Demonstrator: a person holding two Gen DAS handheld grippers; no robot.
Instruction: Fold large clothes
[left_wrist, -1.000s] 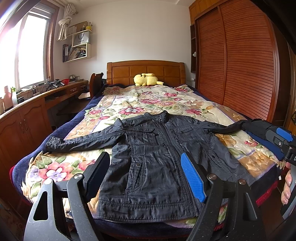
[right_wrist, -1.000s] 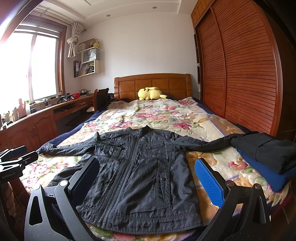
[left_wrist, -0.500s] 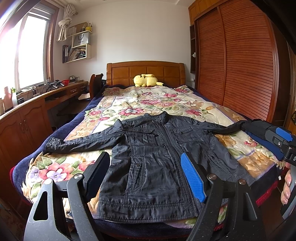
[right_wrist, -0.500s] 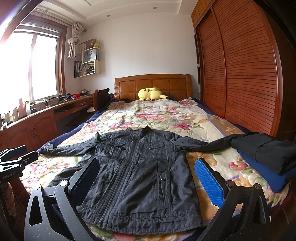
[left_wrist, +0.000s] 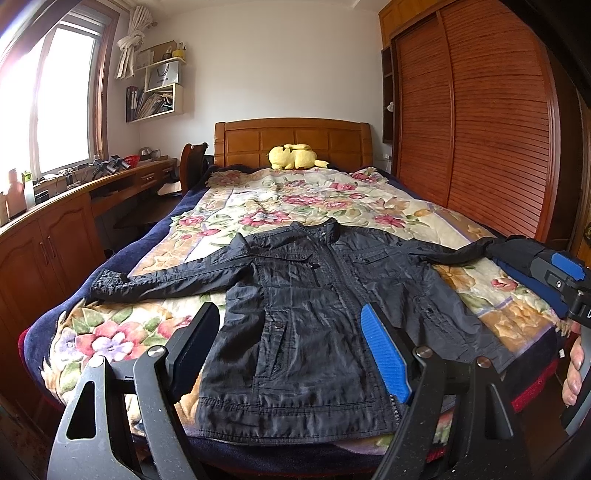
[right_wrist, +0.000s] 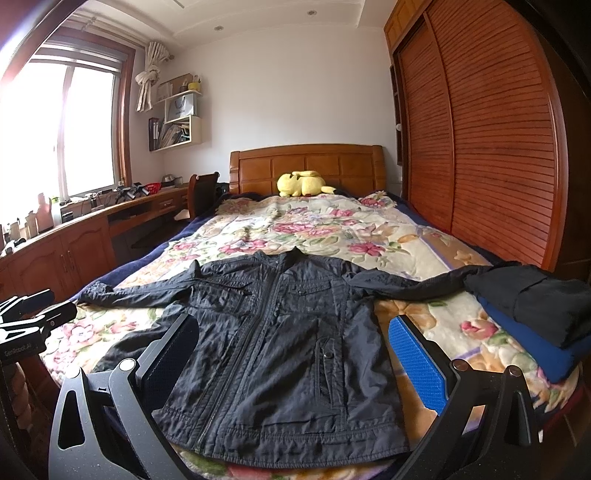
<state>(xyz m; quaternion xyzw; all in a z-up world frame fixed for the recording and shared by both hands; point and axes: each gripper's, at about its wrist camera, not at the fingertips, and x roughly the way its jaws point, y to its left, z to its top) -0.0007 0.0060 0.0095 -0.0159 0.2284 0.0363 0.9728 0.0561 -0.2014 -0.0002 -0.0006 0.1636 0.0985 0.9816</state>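
Note:
A dark jacket (left_wrist: 314, 306) (right_wrist: 280, 332) lies flat and face up on the flowered bed cover (left_wrist: 295, 199) (right_wrist: 314, 225), zipped, both sleeves spread sideways, hem toward me. My left gripper (left_wrist: 288, 347) hovers open above the jacket's lower left part, nothing between its fingers. My right gripper (right_wrist: 295, 354) is open too, held over the hem, its blue pad (right_wrist: 417, 362) beside the jacket's right edge. The right sleeve end runs under a folded pile. The other gripper shows at each view's edge.
Folded dark and blue clothes (right_wrist: 535, 314) (left_wrist: 517, 258) are stacked at the bed's right near corner. A yellow plush toy (left_wrist: 293, 157) rests by the headboard. A wooden wardrobe (left_wrist: 480, 129) lines the right side; a desk and cabinets (left_wrist: 55, 236) line the left.
The left wrist view tilted up very slightly; the bed sits marginally lower in it. The jacket and both grippers' openings are unchanged.

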